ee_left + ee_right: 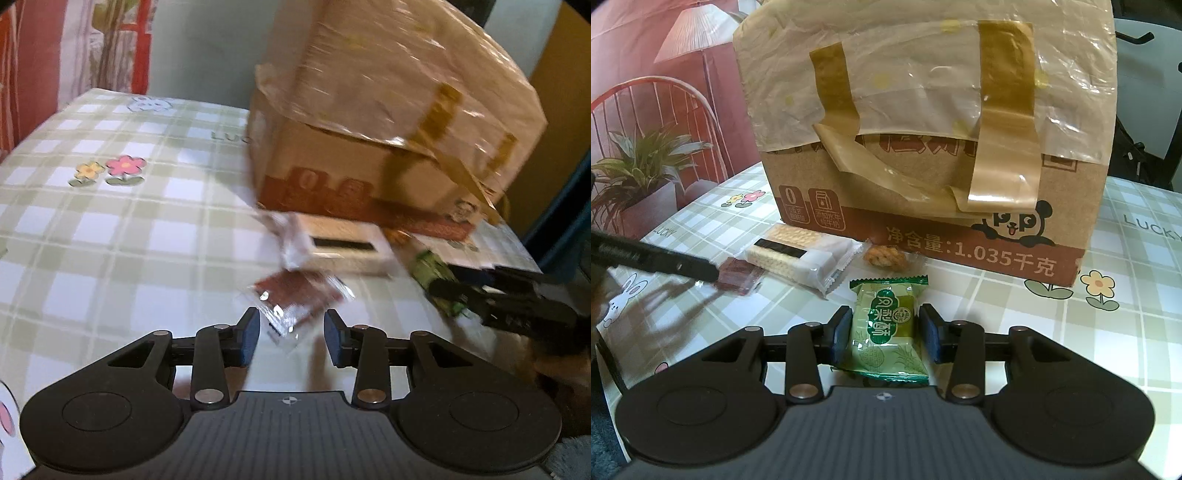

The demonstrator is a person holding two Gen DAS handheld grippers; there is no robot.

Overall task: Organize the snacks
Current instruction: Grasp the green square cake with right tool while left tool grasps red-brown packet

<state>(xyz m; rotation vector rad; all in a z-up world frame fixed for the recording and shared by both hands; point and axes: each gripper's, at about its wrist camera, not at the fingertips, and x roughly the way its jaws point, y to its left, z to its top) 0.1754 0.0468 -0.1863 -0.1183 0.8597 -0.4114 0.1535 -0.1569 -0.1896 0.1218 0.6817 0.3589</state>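
We see the checked tablecloth point(110, 229) spread wide across the left half of the left wrist view, flat and glossy, with its far edge running along the top left against the wall. On the right wrist view the cloth shows bare squares along the right side, up to the table's edge at upper right.

The cardboard box point(923, 155) fills the upper middle of that view: a blocky brown carton, its top wrapped in crinkled clear film, with strips of shiny tan tape peeling down its front. What it holds we cannot tell.

Just before the box, left of centre, lies the wafer pack point(801, 254), a long clear wrapper with pale ridged biscuits. Beside it at centre sits a small twisted pastry point(884, 256) in clear film.

The green pineapple cake point(888, 328) lies on the cloth at lower centre, a soft pillow pack between the fingers of our right gripper point(884, 334), which stand apart and just beside its edges.

The red-brown sachet point(295, 301) lies flat at the centre of the left wrist view, its crimped end between the parted fingers of our left gripper point(291, 332).
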